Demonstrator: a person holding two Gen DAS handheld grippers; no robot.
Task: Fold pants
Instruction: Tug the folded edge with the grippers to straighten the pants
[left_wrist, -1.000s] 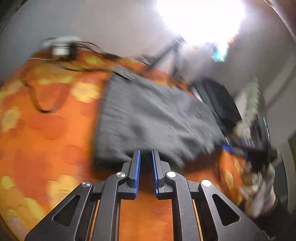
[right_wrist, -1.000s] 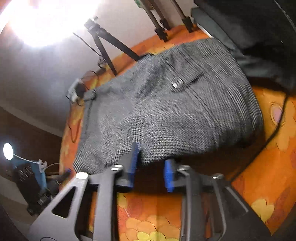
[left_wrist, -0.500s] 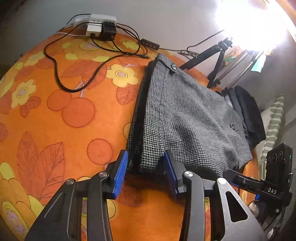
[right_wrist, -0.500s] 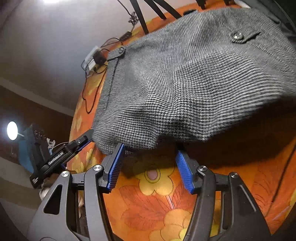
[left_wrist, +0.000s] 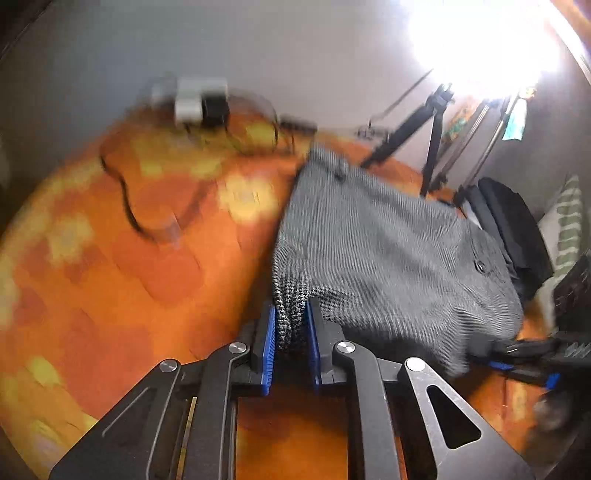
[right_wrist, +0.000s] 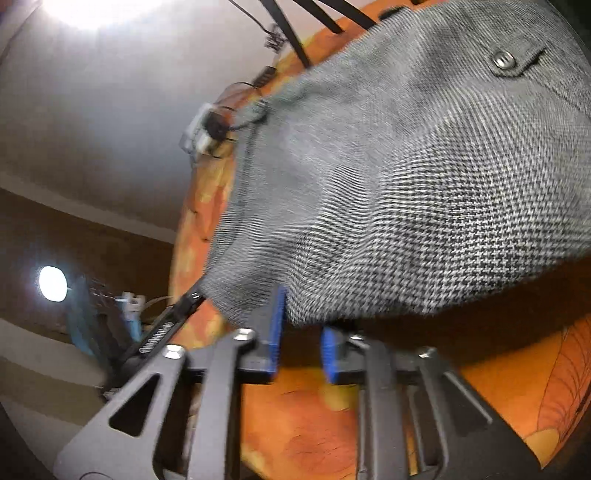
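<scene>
The grey houndstooth pants (left_wrist: 388, 251) lie folded on an orange flowered bedspread (left_wrist: 110, 280). My left gripper (left_wrist: 290, 332) is shut on the near left corner of the pants, cloth bunched between its blue pads. In the right wrist view the pants (right_wrist: 424, 177) fill the upper right, with a buttoned pocket flap (right_wrist: 504, 61). My right gripper (right_wrist: 301, 332) has closed on the near edge of the cloth, which hangs between its blue pads. The right gripper also shows in the left wrist view (left_wrist: 528, 354) at the pants' right corner.
A power strip with plugs and cables (left_wrist: 199, 101) lies at the far edge of the bed. Tripod legs (left_wrist: 432, 140) stand behind the pants. A black garment (left_wrist: 513, 229) and a striped pillow (left_wrist: 567, 221) lie to the right. A grey wall is behind.
Both grippers have closed from wide open onto the near edge of the pants, one at each corner. The views are now blurred by motion.
</scene>
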